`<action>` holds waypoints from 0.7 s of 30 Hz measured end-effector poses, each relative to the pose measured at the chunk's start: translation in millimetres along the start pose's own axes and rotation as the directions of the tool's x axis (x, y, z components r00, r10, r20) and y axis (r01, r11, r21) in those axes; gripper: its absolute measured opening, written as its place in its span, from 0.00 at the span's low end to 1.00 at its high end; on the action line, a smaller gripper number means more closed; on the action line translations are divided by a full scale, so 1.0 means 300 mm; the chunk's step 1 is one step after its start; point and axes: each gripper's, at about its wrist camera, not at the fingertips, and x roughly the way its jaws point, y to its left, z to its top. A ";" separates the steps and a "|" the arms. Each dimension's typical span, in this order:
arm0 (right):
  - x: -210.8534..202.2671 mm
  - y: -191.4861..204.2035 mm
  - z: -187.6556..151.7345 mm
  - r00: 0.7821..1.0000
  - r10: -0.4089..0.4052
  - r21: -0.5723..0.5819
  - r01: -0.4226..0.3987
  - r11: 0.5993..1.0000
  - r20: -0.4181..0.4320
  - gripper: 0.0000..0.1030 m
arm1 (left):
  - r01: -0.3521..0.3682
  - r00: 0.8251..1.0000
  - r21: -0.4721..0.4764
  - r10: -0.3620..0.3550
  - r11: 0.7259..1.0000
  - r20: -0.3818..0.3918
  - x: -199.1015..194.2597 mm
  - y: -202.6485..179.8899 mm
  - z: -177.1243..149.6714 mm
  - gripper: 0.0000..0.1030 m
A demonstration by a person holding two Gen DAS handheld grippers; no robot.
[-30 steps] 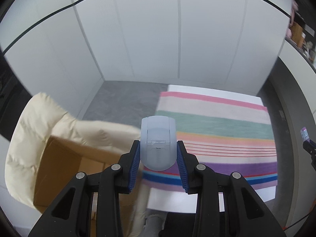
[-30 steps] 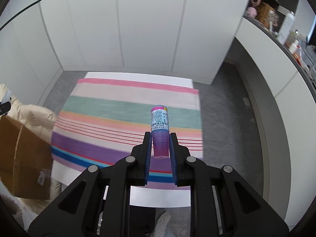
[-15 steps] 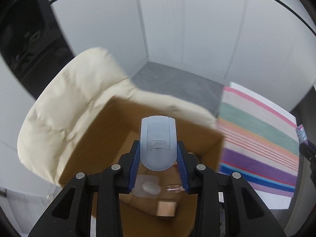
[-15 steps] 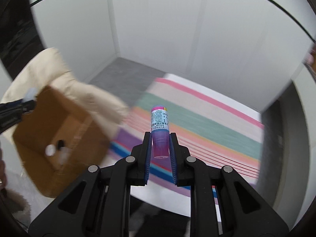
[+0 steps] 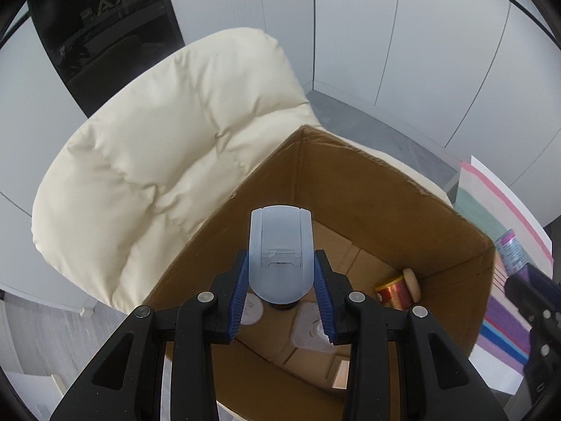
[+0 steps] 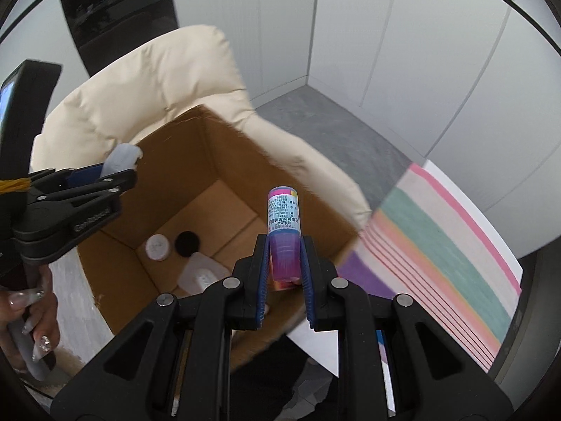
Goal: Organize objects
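Jaws of both grippers, left (image 5: 280,286) clamping a pale-blue case (image 5: 280,256) and right (image 6: 284,263) a purple tube (image 6: 283,231), have swung from the striped rug over the cardboard box (image 6: 196,133), ready to drop.

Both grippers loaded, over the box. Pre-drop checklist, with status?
1. Left gripper shut on the pale blue plastic flip-top case: ok.
2. Right gripper shut on the small purple bottle with the printed label: ok.
3. Open brown cardboard box below both loads: ok; it rests on the cream padded chair.
4. Landing spot free: not ok directly below the case, where a white round lid, a black round disc and a translucent white container lie; the gold-red spool lies to the side.
5. Grippers clear of each other: ok, apart.
6. Drop height: cannot tell.
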 end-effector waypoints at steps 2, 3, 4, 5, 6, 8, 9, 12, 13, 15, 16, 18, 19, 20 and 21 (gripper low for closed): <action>0.026 0.038 0.010 1.000 0.007 -0.008 -0.008 1.000 -0.010 0.17 | 0.015 1.000 -0.034 -0.015 0.999 -0.003 0.016 0.023 -0.003 0.45; 0.036 0.053 0.010 1.000 0.022 -0.015 -0.023 1.000 -0.007 0.18 | 0.017 1.000 -0.045 -0.017 0.999 -0.007 0.021 0.029 -0.003 0.65; 0.043 0.060 0.009 0.999 0.040 -0.022 -0.040 0.999 0.001 0.22 | 0.012 1.000 -0.055 -0.014 0.998 -0.021 0.029 0.037 -0.002 0.76; 0.047 0.065 0.008 0.999 0.045 -0.029 -0.045 0.999 -0.001 0.54 | 0.006 0.999 -0.059 -0.008 0.998 -0.037 0.039 0.044 -0.001 0.90; 0.055 0.079 0.007 0.999 0.034 -0.033 -0.034 0.999 -0.011 0.87 | 0.003 0.999 -0.061 -0.006 0.998 -0.041 0.042 0.049 0.001 0.93; 0.061 0.085 0.005 1.000 0.017 -0.027 -0.017 0.999 0.005 1.00 | -0.005 0.999 -0.064 0.002 0.998 -0.045 0.041 0.058 0.004 0.93; 0.057 0.091 0.001 1.000 0.019 -0.025 -0.018 1.000 0.019 1.00 | -0.007 0.999 -0.066 0.004 0.998 -0.052 0.041 0.062 0.006 0.93; 0.065 0.095 0.003 1.000 0.013 -0.008 -0.013 1.000 -0.002 1.00 | 0.008 0.998 -0.071 -0.013 0.997 -0.065 0.032 0.064 0.006 0.93; 0.065 0.092 0.001 1.000 0.011 -0.001 -0.011 1.000 -0.010 1.00 | 0.011 0.998 -0.071 -0.015 0.997 -0.065 0.029 0.065 0.006 0.93; 0.065 0.084 -0.003 1.000 0.012 0.016 -0.011 1.000 -0.012 1.00 | 0.015 0.998 -0.058 -0.019 0.998 -0.064 0.014 0.057 0.007 0.93; 0.060 0.075 -0.009 1.000 0.003 0.032 -0.002 0.999 -0.012 1.00 | 0.019 0.998 -0.050 -0.023 0.999 -0.063 0.005 0.054 0.008 0.93; 0.051 0.055 -0.016 0.999 -0.022 0.058 0.024 0.998 -0.029 1.00 | 0.034 0.997 -0.026 -0.035 0.999 -0.063 -0.022 0.039 0.013 0.93; 0.042 0.045 -0.020 0.998 -0.037 0.077 0.040 0.996 -0.048 1.00 | 0.035 0.997 -0.011 -0.036 0.999 -0.067 -0.037 0.029 0.016 0.93; 0.030 0.036 -0.023 0.996 -0.048 0.088 0.054 0.995 -0.071 1.00 | 0.040 0.997 0.013 -0.039 0.999 -0.068 -0.062 0.014 0.019 0.93; 0.020 0.029 -0.025 0.993 -0.055 0.091 0.064 0.994 -0.104 1.00 | 0.055 0.997 0.034 -0.053 0.998 -0.058 -0.088 0.002 0.022 0.93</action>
